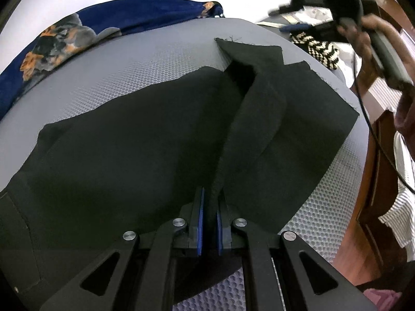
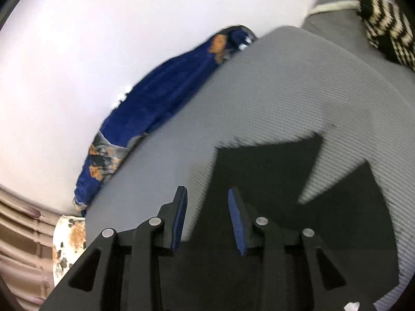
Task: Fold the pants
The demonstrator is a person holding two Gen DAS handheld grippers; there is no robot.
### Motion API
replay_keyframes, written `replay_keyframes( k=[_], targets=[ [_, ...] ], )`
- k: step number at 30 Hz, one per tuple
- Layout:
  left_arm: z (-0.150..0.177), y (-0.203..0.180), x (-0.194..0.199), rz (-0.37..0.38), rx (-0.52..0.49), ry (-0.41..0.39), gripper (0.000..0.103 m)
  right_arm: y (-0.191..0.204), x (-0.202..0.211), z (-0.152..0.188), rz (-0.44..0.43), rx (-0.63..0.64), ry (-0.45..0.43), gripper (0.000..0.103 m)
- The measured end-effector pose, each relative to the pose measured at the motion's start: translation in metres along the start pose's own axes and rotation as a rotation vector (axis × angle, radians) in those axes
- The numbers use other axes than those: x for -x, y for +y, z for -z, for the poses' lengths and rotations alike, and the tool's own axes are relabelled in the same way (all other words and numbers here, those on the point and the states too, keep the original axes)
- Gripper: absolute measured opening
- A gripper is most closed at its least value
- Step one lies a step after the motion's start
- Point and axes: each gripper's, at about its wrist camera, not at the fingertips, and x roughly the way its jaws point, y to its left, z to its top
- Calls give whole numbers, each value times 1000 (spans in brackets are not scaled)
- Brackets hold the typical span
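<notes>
Black pants lie spread on a grey dotted mat. My left gripper is shut on a raised ridge of the pants' fabric near the front edge, its blue pads pinching the cloth. The two leg ends point to the far right. In the right wrist view the pants lie below my right gripper, which is open and empty, held above the cloth. The right gripper also shows in the left wrist view, lifted high at the upper right in a hand.
A blue floral blanket lies along the mat's far edge, also in the right wrist view. A black-and-cream zigzag knit sits at the far right corner. A wooden bed frame and striped cloth are on the right.
</notes>
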Motion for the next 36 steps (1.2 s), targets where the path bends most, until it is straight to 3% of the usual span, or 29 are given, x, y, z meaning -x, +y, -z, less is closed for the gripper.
replay_keyframes(
  k=[5, 10, 15, 17, 20, 25, 29, 31, 33, 34, 36],
  targets=[
    [0, 2, -1, 9, 10, -3, 8, -26, -16, 12, 59, -25, 63, 31],
    [0, 2, -1, 13, 24, -6, 8, 18, -56, 0, 189, 88, 128, 32],
    [1, 0, -2, 16, 18, -10, 8, 84, -108, -6, 398, 269, 201, 35],
    [2, 0, -1, 19, 10, -15, 8, 104, -129, -2, 503, 343, 233, 40],
    [4, -1, 0, 28, 0, -19, 8, 124, -152, 7, 652, 455, 242, 40],
    [9, -7, 0, 35, -41, -30, 8, 130, -175, 25, 851, 594, 264, 36],
    [10, -7, 0, 47, -54, -48, 8, 115, -170, 24, 1017, 668, 249, 36],
    [10, -5, 0, 56, -45, -50, 8, 103, -166, 15, 1037, 628, 248, 35],
    [9, -4, 0, 60, -39, -52, 8, 92, -163, 4, 1008, 560, 276, 24],
    [9, -4, 0, 61, -39, -53, 8, 89, -161, -1, 976, 510, 287, 11],
    [10, -4, 0, 58, -43, -55, 8, 82, -151, -8, 921, 438, 285, 7]
  ],
)
